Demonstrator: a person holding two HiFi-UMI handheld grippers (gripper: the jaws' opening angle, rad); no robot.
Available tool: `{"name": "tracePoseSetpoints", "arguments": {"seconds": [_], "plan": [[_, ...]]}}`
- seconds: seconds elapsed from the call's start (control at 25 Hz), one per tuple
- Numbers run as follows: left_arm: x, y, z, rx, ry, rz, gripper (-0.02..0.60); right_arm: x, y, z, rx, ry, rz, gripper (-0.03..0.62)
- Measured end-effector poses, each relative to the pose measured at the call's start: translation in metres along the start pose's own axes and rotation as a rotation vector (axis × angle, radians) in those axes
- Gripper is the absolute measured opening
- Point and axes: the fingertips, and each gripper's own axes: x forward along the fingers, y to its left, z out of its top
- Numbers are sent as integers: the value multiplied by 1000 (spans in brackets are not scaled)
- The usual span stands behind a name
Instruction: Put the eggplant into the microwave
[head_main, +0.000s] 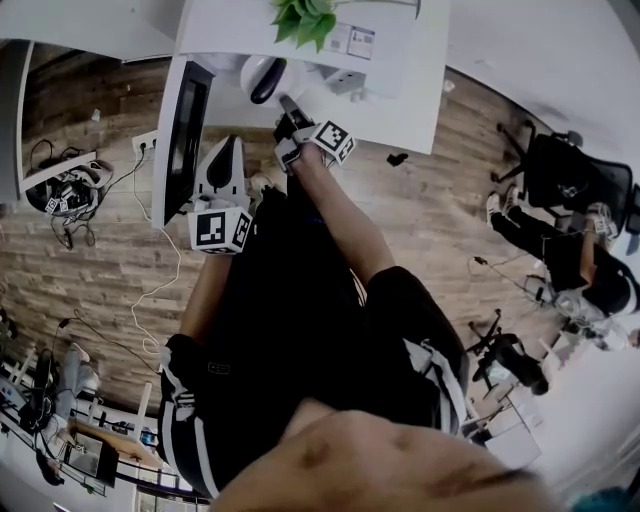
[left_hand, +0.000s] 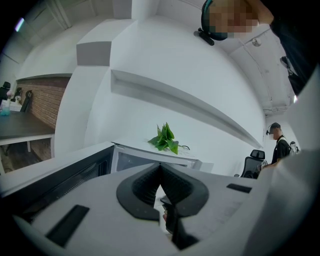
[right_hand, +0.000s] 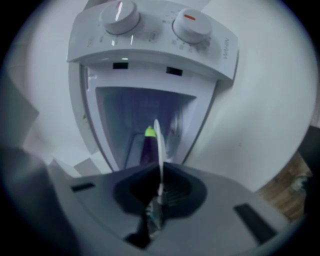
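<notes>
A white microwave (right_hand: 150, 60) is seen at the near edge of a white desk (head_main: 420, 110), with its door (head_main: 185, 130) swung fully out past the desk's left edge, so that the cavity is left open towards the person. The eggplant (right_hand: 147, 149), dark purple with a green cap, is lying inside that cavity, on its floor and towards the front. The right gripper (right_hand: 156, 127) is held level in front of the opening with its jaws pressed together and nothing between them; whether the tips touch the eggplant cannot be told. Two round knobs (right_hand: 120, 15) are seen on the control panel beside the cavity. The left gripper (left_hand: 160, 166) is held just beside the inner face of the open door, its jaws also closed and empty. A green plant (left_hand: 165, 138) is set on top of the microwave. Beyond the desk's right edge a stretch of bare wooden floor (head_main: 440, 210) is shown, bounded farther right by an office chair (head_main: 570, 170) and a seated person (head_main: 590, 270). Left of the door, cables (head_main: 150, 290) are trailed across the floor
</notes>
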Motion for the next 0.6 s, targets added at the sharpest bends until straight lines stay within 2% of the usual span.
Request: {"name": "tracePoseSetpoints", "arguments": {"seconds": [0.32, 0.6], "plan": [[-2, 2, -4, -6, 10, 7, 32, 13, -10, 12, 27, -27, -15, 40], [-1, 1, -7, -9, 18, 2, 32, 30, -9, 22, 28, -37, 14, 40]]}}
